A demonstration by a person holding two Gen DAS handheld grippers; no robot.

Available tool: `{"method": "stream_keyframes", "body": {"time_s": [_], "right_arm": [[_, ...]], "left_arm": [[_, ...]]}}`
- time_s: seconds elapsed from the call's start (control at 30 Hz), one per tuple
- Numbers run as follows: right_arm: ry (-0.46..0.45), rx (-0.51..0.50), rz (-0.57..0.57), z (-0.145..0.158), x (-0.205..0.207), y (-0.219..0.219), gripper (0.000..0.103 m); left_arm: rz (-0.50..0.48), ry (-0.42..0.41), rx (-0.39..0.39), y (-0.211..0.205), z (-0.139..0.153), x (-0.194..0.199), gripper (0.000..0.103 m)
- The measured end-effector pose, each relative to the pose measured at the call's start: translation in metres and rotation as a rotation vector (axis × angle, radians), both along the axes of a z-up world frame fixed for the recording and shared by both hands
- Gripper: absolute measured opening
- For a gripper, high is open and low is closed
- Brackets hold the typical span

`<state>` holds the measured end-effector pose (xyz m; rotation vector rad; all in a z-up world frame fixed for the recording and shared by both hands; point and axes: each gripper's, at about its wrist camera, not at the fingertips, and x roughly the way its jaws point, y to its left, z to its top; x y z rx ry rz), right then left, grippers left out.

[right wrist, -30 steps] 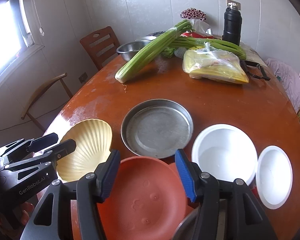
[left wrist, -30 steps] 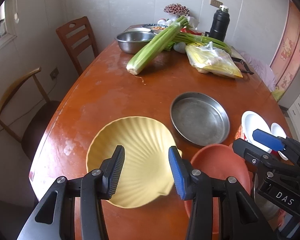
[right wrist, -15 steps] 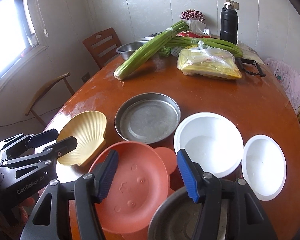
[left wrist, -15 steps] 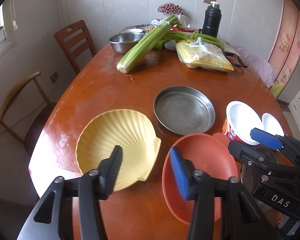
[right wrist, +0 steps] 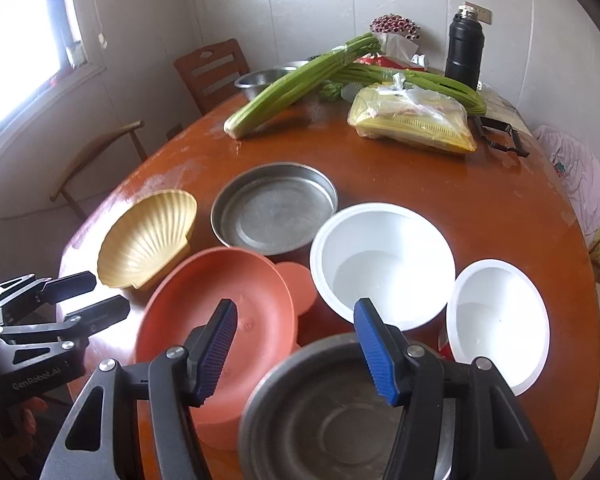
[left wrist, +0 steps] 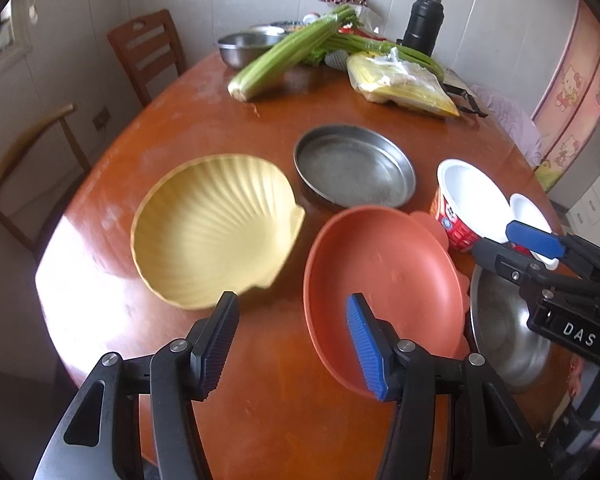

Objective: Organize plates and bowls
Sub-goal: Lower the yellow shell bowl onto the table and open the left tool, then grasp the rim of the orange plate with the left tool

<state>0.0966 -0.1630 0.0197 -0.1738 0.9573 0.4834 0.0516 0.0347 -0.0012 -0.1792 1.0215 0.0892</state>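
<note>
L gripper jaws part-open, empty, backed off shell dish, now at 11 o'clock on bench | R gripper same, empty, over steel bowl | orange plate at 1 | nothing stacked yet, next pick pending

Both wrist cams sit low at the near edge of the table, tilted down and facing the far wall. Left cam sits left of the right one. Shared: orange plate, shell dish.
</note>
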Motion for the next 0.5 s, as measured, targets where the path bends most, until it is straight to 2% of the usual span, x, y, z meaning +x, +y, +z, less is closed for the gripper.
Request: {"method": "stream_keyframes", "body": {"time_s": [0.37, 0.5], "right_arm": [[0.067, -0.044, 0.113, -0.017, 0.003, 0.029, 0.06], [0.088, -0.089, 0.116, -0.027, 0.006, 0.039, 0.06]], "left_arm": [[0.001, 0.052, -0.061, 0.003, -0.027, 0.002, 0.057], [-0.014, 0.06, -0.066, -0.001, -0.033, 0.006, 0.057]]}}
